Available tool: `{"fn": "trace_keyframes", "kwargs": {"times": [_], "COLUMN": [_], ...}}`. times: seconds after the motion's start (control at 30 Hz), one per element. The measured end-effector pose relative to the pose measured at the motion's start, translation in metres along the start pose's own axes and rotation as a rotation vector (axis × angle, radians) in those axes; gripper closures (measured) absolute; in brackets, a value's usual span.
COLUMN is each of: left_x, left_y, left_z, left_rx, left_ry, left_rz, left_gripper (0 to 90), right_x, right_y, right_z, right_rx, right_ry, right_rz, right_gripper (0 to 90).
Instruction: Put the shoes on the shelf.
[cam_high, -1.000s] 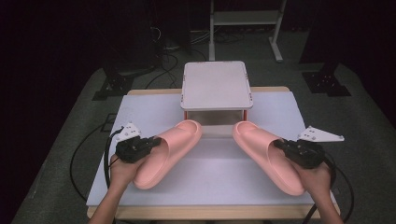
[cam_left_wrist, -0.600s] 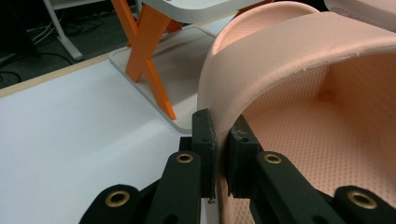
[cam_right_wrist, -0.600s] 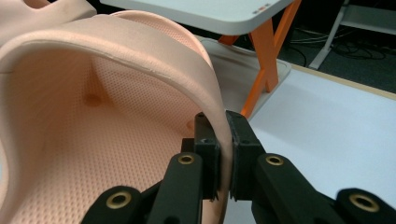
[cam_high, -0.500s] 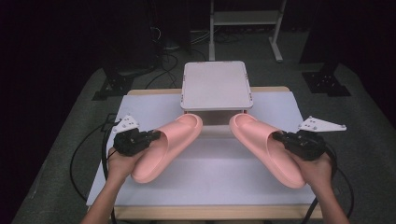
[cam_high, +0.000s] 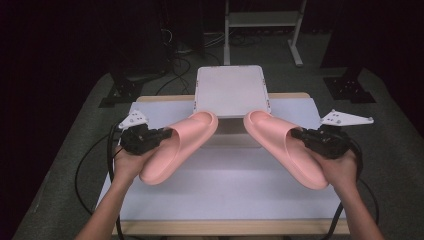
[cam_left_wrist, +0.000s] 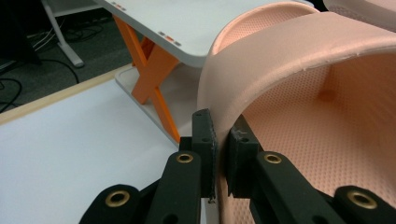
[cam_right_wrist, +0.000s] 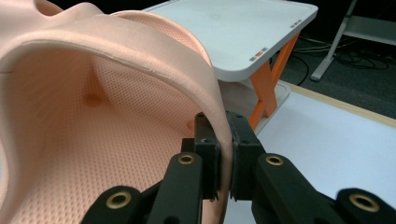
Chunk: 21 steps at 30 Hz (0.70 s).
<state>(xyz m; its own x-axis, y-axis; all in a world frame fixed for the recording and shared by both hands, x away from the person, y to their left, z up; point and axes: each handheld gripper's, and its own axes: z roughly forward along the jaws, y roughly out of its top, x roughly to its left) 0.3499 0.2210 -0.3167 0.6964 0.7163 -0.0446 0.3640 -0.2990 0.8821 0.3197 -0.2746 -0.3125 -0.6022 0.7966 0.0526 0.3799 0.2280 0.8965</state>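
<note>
Two pink foam slides hang above the white table top (cam_high: 225, 195). The left slipper (cam_high: 180, 145) is pinched at the outer edge of its strap (cam_left_wrist: 280, 60) by my left gripper (cam_high: 159, 136) (cam_left_wrist: 222, 144), which is shut on it. My right gripper (cam_high: 300, 136) (cam_right_wrist: 223, 144) is shut on the strap (cam_right_wrist: 154, 51) of the right slipper (cam_high: 287, 147) in the same way. Both toes point toward the small white rack (cam_high: 231, 90) at the back middle; they hover just in front of its top shelf.
The white rack has orange X-shaped legs (cam_left_wrist: 152, 70) (cam_right_wrist: 266, 84) and a lower shelf. Cables (cam_high: 107, 160) trail from both grippers off the table sides. A white frame stand (cam_high: 260, 30) sits on the floor behind. The table's wooden front edge (cam_high: 225, 227) runs below.
Both hands have lifted the slippers up and a little forward toward the rack. The grips on the straps are unchanged.
</note>
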Motion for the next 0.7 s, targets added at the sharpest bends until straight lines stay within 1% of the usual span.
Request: {"fn": "trace_keyframes", "kwargs": {"times": [0.1,0.17,0.2,0.23,0.27,0.33,0.43,0.47,0.57,0.7], "left_x": [0.002,0.004,0.004,0.005,0.006,0.008,0.012,0.013,0.016,0.021], "left_y": [0.008,0.013,0.015,0.018,0.021,0.025,0.032,0.033,0.039,0.045], "left_z": [0.002,0.004,0.004,0.006,0.006,0.009,0.013,0.015,0.019,0.026], "left_rx": [-0.001,-0.005,-0.004,-0.004,0.001,0.007,0.014,0.016,0.016,0.020], "left_ry": [-0.004,0.001,0.003,0.003,0.004,0.009,0.017,0.018,0.021,0.027], "left_rz": [-0.009,-0.006,-0.005,-0.007,-0.006,-0.006,-0.008,-0.007,-0.009,-0.012], "left_gripper": [84.1,84.1,84.1,84.0,84.0,84.0,84.0,84.0,84.0,84.0], "right_x": [-0.001,-0.005,-0.005,-0.008,-0.008,-0.011,-0.014,-0.016,-0.017,-0.020], "right_y": [0.005,0.013,0.013,0.019,0.019,0.024,0.032,0.036,0.039,0.046], "right_z": [0.001,0.003,0.003,0.006,0.006,0.008,0.012,0.016,0.019,0.026], "right_rx": [-0.001,-0.004,-0.004,-0.001,-0.001,-0.005,-0.009,-0.006,-0.007,0.005], "right_ry": [0.001,0.004,0.004,0.004,0.004,-0.005,-0.002,-0.007,-0.008,-0.012], "right_rz": [0.003,0.006,0.006,0.011,0.011,0.013,0.020,0.020,0.021,0.024], "right_gripper": [84.0,84.0,84.0,84.0,84.0,84.0,84.0,84.0,84.0,84.0]}}
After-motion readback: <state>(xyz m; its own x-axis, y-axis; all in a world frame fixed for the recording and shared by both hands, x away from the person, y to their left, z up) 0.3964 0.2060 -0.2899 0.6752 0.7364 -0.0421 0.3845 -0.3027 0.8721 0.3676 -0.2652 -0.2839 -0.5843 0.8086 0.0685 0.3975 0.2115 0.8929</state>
